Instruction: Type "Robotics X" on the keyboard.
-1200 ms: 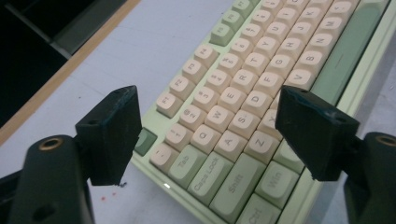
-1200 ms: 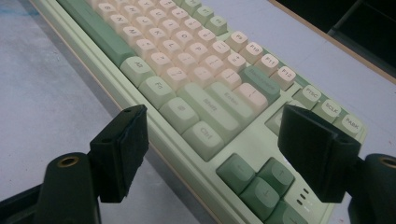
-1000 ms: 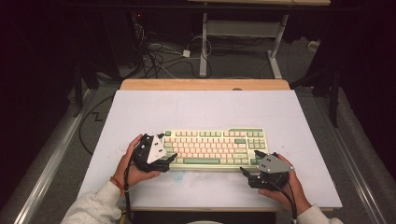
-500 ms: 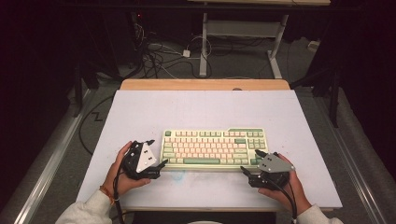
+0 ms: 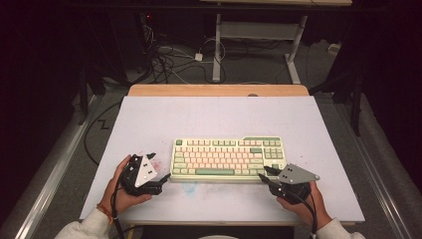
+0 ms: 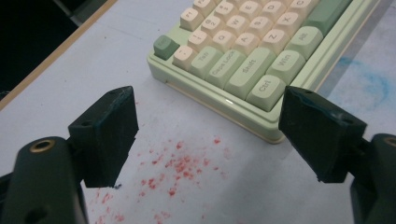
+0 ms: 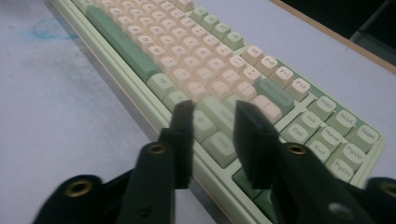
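A pale green and cream keyboard [image 5: 226, 157] lies flat on the white table [image 5: 209, 114], nearer its front edge. My left gripper [image 5: 159, 166] sits just left of the keyboard's left end, held in a hand. In the left gripper view this gripper [image 6: 208, 100] is open wide with only bare table between the jaws, and the keyboard's [image 6: 243, 51] corner lies just beyond them. My right gripper [image 5: 263, 173] is at the keyboard's front right corner. In the right gripper view its jaws [image 7: 214, 106] hover over the keyboard's [image 7: 187, 56] lower right keys with a narrow gap and hold nothing.
Red specks [image 6: 182, 168] stain the table by the left gripper, and a faint blue smudge [image 5: 189, 186] marks it in front of the keyboard. A wooden strip [image 5: 219, 89] edges the far side. Cables [image 5: 169, 59] and a desk frame [image 5: 216, 45] stand on the floor beyond.
My left gripper has drawn away from the keyboard's left end, moving left and toward the person. The right gripper has stayed at the front right corner.
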Demonstrator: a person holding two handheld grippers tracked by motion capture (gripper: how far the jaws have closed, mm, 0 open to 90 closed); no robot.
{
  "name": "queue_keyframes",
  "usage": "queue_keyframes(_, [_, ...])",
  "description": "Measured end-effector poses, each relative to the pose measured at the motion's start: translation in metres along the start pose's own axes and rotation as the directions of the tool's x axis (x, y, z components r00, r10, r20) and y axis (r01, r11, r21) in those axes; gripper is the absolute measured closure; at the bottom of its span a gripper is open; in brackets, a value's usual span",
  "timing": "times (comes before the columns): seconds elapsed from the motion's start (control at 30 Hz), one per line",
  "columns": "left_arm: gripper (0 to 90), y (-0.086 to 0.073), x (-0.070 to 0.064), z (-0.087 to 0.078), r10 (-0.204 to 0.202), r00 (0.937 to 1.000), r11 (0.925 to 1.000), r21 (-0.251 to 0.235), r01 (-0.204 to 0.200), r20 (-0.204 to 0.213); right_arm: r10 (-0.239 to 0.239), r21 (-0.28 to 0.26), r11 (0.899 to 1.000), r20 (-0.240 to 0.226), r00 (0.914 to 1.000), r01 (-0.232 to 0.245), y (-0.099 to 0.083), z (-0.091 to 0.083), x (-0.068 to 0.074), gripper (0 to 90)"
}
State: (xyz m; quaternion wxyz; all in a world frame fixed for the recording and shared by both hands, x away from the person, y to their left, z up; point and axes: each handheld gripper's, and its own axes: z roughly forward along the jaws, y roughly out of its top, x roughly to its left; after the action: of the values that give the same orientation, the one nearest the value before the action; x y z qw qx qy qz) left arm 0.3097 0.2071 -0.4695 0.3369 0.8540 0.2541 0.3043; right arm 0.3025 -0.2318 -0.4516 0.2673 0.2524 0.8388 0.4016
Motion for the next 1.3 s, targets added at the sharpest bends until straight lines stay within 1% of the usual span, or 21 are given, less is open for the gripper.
queue_keyframes(0.07, [18.9, -0.002, 0.000, 0.000, -0.003, 1.0000, 1.0000, 0.006, 0.003, 0.002, 0.002, 0.001, 1.000, -0.018, 0.9998, -0.002, 0.001, -0.001, 0.000, 79.5])
queue_keyframes(0.13, [18.9, -0.004, 0.001, 0.000, -0.010, 0.9999, 0.9999, 0.012, 0.010, 0.005, -0.002, 0.009, 1.000, -0.023, 0.9997, 0.002, 0.003, -0.001, 0.000, 83.1])
queue_keyframes(0.17, [18.9, -0.005, 0.001, 0.000, -0.010, 0.9999, 0.9998, 0.015, 0.010, 0.005, 0.000, 0.009, 1.000, -0.023, 0.9997, 0.000, 0.004, -0.001, -0.001, 86.3])
queue_keyframes(0.27, [18.9, -0.006, 0.001, 0.000, -0.012, 0.9999, 0.9997, 0.024, 0.011, 0.007, -0.001, 0.012, 1.000, -0.026, 0.9997, 0.001, 0.006, 0.000, -0.003, 89.8])
queue_keyframes(0.4, [18.9, -0.006, 0.001, 0.001, -0.014, 0.9999, 0.9996, 0.025, 0.014, 0.010, -0.002, 0.007, 1.000, -0.031, 0.9995, 0.002, 0.011, 0.002, -0.006, 90.0])
queue_keyframes(0.57, [18.9, -0.007, 0.001, 0.003, -0.006, 0.9999, 0.9993, 0.036, 0.005, 0.015, -0.006, 0.009, 1.000, -0.043, 0.9990, 0.006, 0.020, 0.008, -0.008, 90.0])
queue_keyframes(0.83, [18.9, -0.006, 0.000, 0.004, -0.005, 0.9996, 0.9991, 0.041, 0.004, 0.027, -0.040, 0.021, 0.999, -0.076, 0.9964, 0.041, 0.031, 0.019, -0.002, 90.0])
queue_keyframes(1.03, [19.0, -0.006, -0.001, 0.005, -0.006, 0.9995, 0.9992, 0.040, 0.005, 0.031, -0.055, 0.038, 0.998, -0.093, 0.9941, 0.059, 0.036, 0.027, 0.002, 90.0])
queue_keyframes(1.2, [19.0, -0.006, -0.001, 0.005, -0.003, 0.9994, 0.9992, 0.041, 0.001, 0.034, -0.071, 0.041, 0.996, -0.101, 0.9923, 0.076, 0.041, 0.034, 0.004, 90.0])
queue_keyframes(1.3, [19.3, -0.006, -0.001, 0.005, -0.002, 0.9994, 0.9992, 0.041, 0.001, 0.036, -0.073, 0.039, 0.996, -0.102, 0.9921, 0.077, 0.043, 0.038, 0.005, 90.0])
